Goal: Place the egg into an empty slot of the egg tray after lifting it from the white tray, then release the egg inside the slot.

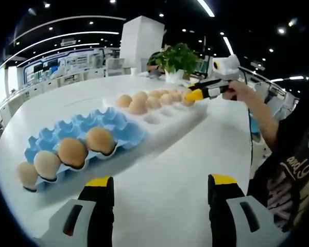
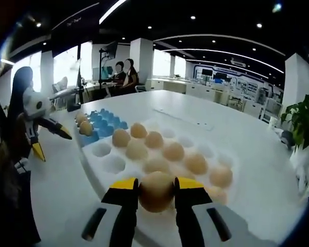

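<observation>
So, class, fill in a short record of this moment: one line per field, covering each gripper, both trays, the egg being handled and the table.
right gripper: jaws closed on the egg over the white tray
left gripper: jaws apart, nothing between them, above the table
white tray: holds about ten eggs, several slots bare
blue egg tray: four eggs along its near edge, remaining slots vacant
tray positions: blue egg tray and white tray side by side
stage: egg gripped, not yet placed in blue egg tray
</observation>
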The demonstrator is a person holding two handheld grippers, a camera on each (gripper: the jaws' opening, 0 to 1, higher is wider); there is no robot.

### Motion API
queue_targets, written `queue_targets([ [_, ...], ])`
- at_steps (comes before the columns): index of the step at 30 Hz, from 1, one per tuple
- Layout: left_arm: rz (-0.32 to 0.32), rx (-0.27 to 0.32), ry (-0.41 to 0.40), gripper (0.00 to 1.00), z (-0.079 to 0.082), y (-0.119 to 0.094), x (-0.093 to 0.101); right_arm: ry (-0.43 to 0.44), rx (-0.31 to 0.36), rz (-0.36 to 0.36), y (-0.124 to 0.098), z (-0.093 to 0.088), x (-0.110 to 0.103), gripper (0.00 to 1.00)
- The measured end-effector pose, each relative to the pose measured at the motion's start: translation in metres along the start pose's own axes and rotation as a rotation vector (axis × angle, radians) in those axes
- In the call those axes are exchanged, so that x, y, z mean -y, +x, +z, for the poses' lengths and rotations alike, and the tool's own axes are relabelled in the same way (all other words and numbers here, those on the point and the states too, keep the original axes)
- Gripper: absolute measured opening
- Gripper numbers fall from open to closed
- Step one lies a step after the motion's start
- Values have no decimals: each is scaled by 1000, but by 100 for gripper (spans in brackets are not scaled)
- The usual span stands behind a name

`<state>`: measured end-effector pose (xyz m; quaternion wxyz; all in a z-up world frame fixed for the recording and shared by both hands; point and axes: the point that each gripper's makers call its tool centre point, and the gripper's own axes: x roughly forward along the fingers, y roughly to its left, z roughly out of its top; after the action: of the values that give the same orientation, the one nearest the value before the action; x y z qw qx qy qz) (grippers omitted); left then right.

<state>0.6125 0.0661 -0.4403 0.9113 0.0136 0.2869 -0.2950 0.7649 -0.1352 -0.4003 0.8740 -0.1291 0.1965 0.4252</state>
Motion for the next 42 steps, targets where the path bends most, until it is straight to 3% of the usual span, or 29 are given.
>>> queue_targets([
  [42, 12, -2, -18, 74, -8, -7, -6, -43, 24, 102, 29, 20, -42, 28],
])
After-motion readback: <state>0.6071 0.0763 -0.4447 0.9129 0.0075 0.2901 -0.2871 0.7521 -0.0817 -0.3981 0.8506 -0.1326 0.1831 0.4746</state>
